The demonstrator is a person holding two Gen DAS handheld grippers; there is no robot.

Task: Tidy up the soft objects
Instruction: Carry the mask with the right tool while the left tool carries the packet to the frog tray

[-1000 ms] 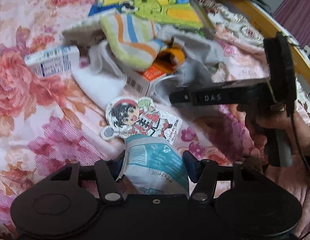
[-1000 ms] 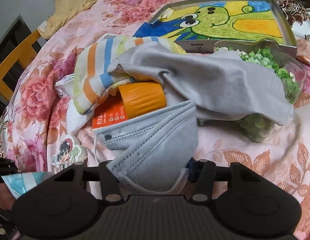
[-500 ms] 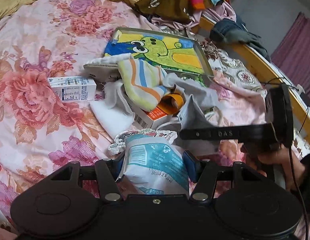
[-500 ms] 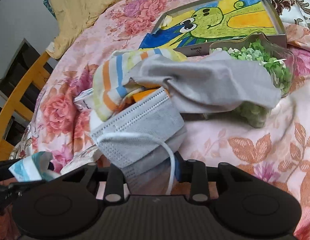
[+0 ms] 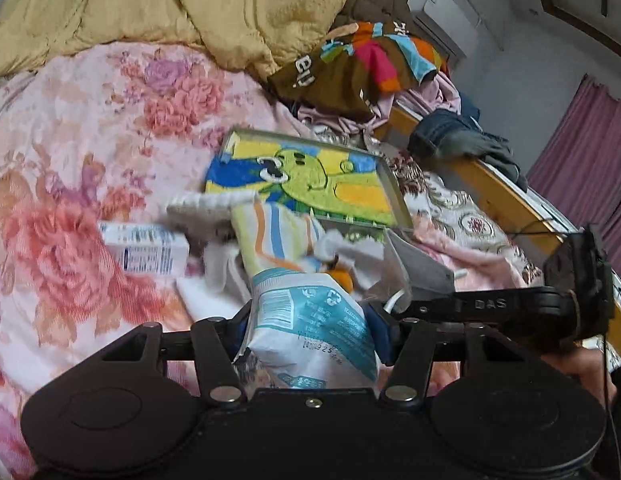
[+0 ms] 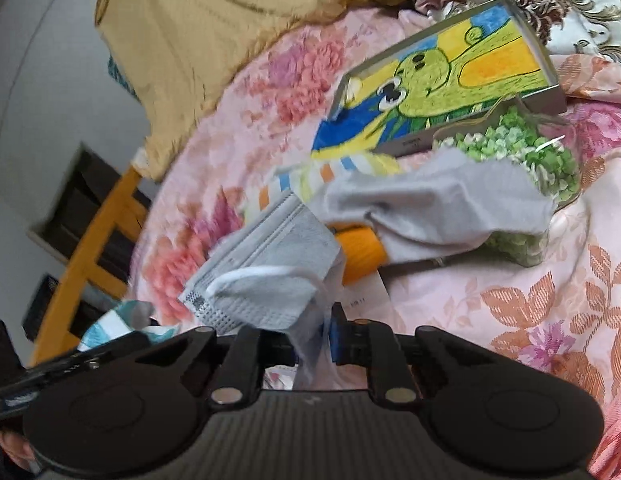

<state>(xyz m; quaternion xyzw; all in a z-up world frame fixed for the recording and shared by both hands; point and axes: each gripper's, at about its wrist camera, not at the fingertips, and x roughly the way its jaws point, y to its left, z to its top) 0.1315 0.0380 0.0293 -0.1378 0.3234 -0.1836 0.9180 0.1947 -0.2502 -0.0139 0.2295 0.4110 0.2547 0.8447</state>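
Observation:
My left gripper (image 5: 310,330) is shut on a teal and white soft packet (image 5: 310,308) and holds it above the flowered bedspread. In the right wrist view the same packet (image 6: 110,324) shows at the lower left. My right gripper (image 6: 316,340) has its jaws closing on a grey face mask (image 6: 266,276), whose fabric is pinched between the pads; the mask hangs lifted over the pile. In the pile lie a striped cloth (image 5: 270,236), a grey sock (image 6: 430,208) and an orange tube (image 6: 358,256).
A framed green cartoon picture (image 5: 310,180) lies behind the pile, with a clear bag of green pieces (image 6: 530,152) beside it. A small white and blue carton (image 5: 150,248) sits at the left. Yellow quilt (image 5: 150,0), heaped clothes (image 5: 362,60) and a wooden bed rail (image 5: 490,188) border the bed.
Both grippers have risen and tipped upward, so more of the room shows. The right jaws have narrowed on the mask and lifted it off the pile. The left still holds the packet.

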